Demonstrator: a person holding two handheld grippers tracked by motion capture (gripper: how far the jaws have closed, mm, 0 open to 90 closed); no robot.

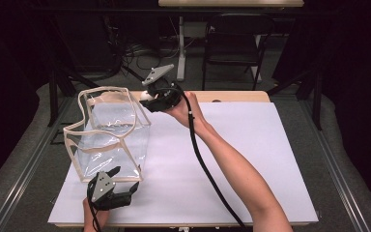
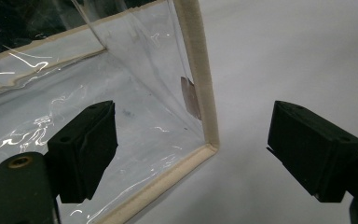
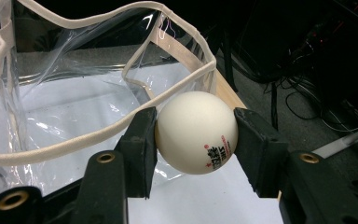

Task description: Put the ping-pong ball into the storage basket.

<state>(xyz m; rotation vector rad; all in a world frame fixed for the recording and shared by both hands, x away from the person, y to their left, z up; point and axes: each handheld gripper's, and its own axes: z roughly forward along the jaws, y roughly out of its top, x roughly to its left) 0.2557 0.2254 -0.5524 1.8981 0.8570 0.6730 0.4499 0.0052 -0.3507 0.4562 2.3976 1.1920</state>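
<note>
A clear plastic bag (image 1: 108, 130) with beige trim stands open-topped on the left of the white sheet. My right gripper (image 1: 147, 98) hovers by the bag's far right rim, shut on a white ping-pong ball (image 1: 146, 94). In the right gripper view the ball (image 3: 196, 131), with red and black print, sits squeezed between my right gripper's (image 3: 196, 144) two pads, and the bag's wavy rim (image 3: 98, 133) lies just beyond. My left gripper (image 1: 124, 179) stands open at the bag's near bottom corner. In the left gripper view that corner (image 2: 209, 144) lies between the wide-apart jaws of my left gripper (image 2: 196, 149), untouched.
A white sheet (image 1: 251, 159) covers the table, with a wooden edge (image 1: 232, 95) at the back. The right gripper's cable (image 1: 207, 169) trails along the forearm. A dark chair (image 1: 234, 38) and floor cables stand beyond the table.
</note>
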